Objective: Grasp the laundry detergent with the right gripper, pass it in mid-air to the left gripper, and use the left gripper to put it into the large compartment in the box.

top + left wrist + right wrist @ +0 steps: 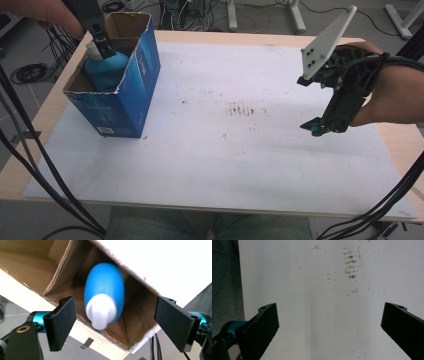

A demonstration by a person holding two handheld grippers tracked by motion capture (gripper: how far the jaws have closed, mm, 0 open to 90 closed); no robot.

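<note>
Blue bottle [105, 287] with white cap [101, 311] inside open cardboard box [142, 60] at far left of white surface [240, 165]; lower body hidden by box walls, cap blurred. Left claw [113, 323] above box mouth, jaws apart, clear of bottle, gripping nothing; tips half hidden in high view. Right claw [329, 327] wide open, empty, over bare surface well right of box; jaw ends cut off at frame edge.

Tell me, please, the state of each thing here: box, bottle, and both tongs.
Cardboard box: upright, top open.
Blue bottle: inside the box, white cap up, not gripped.
Left tongs: open above the bottle, pads apart from it.
Right tongs: open, empty, over the white sheet.
</note>
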